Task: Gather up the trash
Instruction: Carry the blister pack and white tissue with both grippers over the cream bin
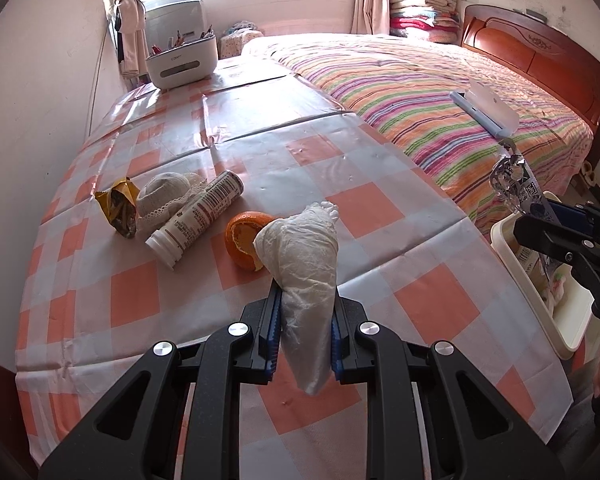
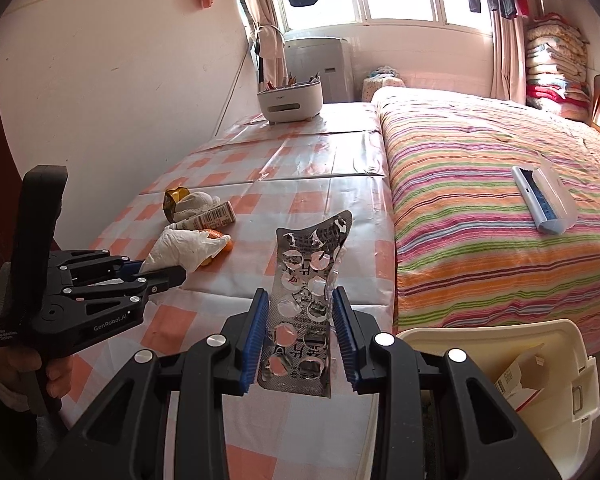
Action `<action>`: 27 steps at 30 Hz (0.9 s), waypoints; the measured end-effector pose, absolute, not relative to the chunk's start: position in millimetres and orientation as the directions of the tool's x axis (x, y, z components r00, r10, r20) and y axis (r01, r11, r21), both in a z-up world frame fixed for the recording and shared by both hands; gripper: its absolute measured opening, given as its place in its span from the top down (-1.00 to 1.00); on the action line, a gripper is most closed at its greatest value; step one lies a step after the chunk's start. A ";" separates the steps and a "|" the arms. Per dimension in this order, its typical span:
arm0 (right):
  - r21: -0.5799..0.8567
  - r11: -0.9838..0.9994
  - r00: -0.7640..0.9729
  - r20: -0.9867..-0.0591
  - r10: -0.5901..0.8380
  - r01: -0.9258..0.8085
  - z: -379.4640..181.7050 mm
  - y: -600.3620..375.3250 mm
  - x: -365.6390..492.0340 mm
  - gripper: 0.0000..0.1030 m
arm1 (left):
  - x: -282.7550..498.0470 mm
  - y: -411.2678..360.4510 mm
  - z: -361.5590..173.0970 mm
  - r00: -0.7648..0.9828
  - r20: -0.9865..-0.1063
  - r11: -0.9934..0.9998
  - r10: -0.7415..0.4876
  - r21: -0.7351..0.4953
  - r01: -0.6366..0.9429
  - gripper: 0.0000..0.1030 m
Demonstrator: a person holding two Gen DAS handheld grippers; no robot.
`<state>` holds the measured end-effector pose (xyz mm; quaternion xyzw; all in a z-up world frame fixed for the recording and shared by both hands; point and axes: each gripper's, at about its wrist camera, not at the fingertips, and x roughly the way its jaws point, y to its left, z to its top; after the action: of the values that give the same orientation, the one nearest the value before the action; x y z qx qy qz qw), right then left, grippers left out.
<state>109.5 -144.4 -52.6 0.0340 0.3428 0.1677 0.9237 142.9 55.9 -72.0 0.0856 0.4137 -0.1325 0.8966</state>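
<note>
In the left wrist view my left gripper [image 1: 304, 332] is shut on a crumpled white plastic glove [image 1: 304, 256], held above the checked tablecloth [image 1: 380, 208]. Just past it lie an orange peel [image 1: 240, 240], a white tube [image 1: 198, 216], a white knitted cloth [image 1: 164, 196] and a yellow wrapper [image 1: 120, 208]. My right gripper [image 2: 302, 328] is shut on a silver, emptied blister pack [image 2: 306, 280] that stands upright between its blue pads. The cream bin [image 2: 540, 340] sits low to its right, holding a cardboard box [image 2: 520, 376]. A hand holds the left gripper [image 2: 160, 270] with the glove [image 2: 184, 250].
A white desk organiser [image 1: 182, 62] with pens stands at the table's far end, near the wall on the left. A bed with a striped cover [image 2: 480, 216] borders the table on the right. A blue and white case [image 2: 544, 200] lies on it.
</note>
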 end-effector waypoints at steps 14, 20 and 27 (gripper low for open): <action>0.152 0.962 0.747 -0.606 0.273 -0.229 -50.0 -167.5 100.5 0.37 | 131.7 21.9 -69.4 0.614 -0.754 0.928 -0.235 0.014 0.374 0.64; 0.155 0.972 0.754 -0.614 0.235 -0.177 -53.7 -186.9 96.6 0.37 | 124.0 1.9 -68.9 0.603 -0.749 0.912 -0.274 -0.004 0.410 0.63; 0.158 0.980 0.765 -0.614 0.194 -0.121 -55.1 -210.2 90.3 0.37 | 115.3 -25.5 -69.5 0.584 -0.747 0.892 -0.316 -0.024 0.452 0.64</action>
<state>90.3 -210.2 -55.1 0.0545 0.3324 0.0839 0.9378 115.3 -25.5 -69.5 0.0845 0.4012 -0.2167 0.8860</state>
